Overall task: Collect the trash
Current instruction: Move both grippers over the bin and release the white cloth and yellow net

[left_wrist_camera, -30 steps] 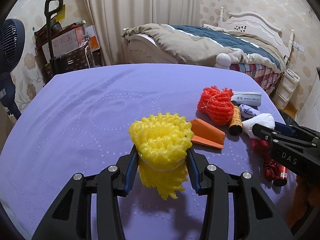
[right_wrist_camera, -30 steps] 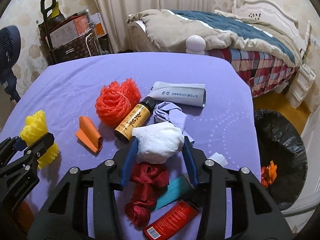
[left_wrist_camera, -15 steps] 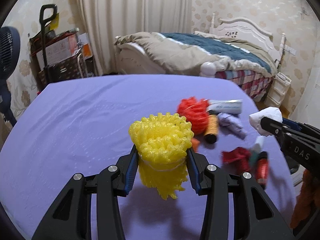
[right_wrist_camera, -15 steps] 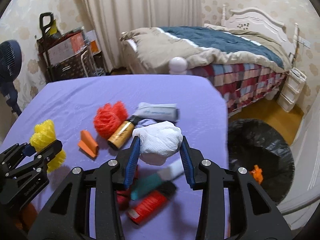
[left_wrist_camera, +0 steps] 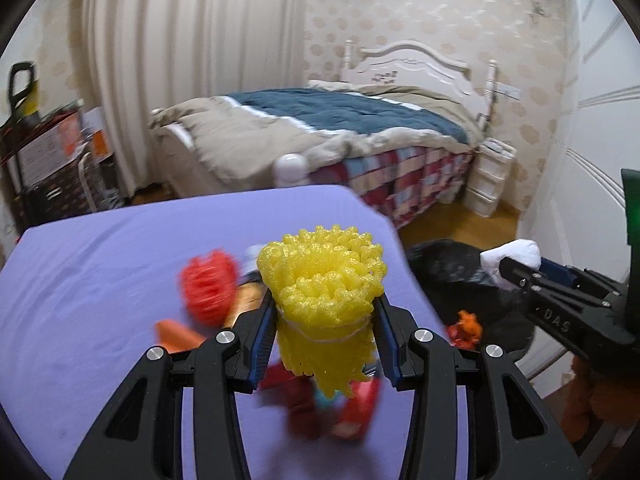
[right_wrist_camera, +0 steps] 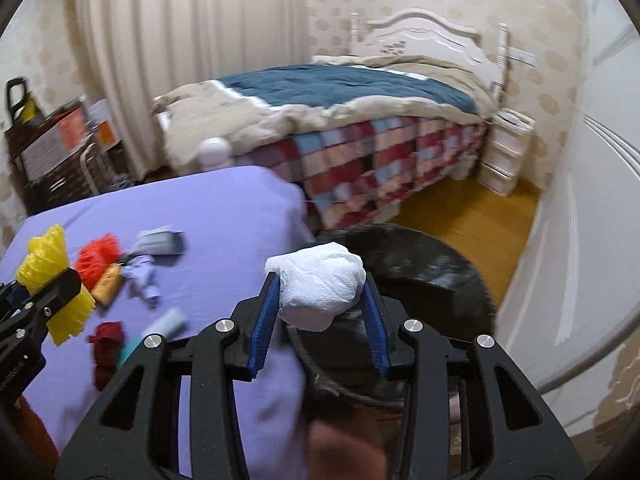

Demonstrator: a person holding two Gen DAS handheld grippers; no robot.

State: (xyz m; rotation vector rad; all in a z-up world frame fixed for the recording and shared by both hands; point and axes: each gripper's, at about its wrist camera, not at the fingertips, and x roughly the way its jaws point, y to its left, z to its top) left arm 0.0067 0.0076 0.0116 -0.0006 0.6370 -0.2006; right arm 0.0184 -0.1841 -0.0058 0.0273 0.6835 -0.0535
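Both hand-held grippers have swung rightward off the purple worktop [left_wrist_camera: 100,264] since a second ago, and the black trash bag [left_wrist_camera: 452,276] now fills the space ahead of them.

From the left wrist: the left hand-held gripper [left_wrist_camera: 322,320] is clamped on the yellow foam net [left_wrist_camera: 322,280], which stands upright between the blue pads with its long axis vertical. The bag lies ahead and to the right of this hand-held gripper, past the worktop's corner; an orange scrap [left_wrist_camera: 464,326] already lies inside. The right hand-held gripper [left_wrist_camera: 514,270] reaches in from the right and sits nearer the bag, over its mouth as far as the blur allows. An orange-red foam net [left_wrist_camera: 208,288] lies on the worktop, ahead and left.

From the right wrist: the right hand-held gripper [right_wrist_camera: 320,300] is closed on the white tissue wad [right_wrist_camera: 320,280]. The bag's [right_wrist_camera: 432,268] opening lies directly ahead and just below, so I judge this hand drops first. The left hand-held gripper [right_wrist_camera: 52,284] with its yellow net trails far to the left, above the leftover litter on the worktop.
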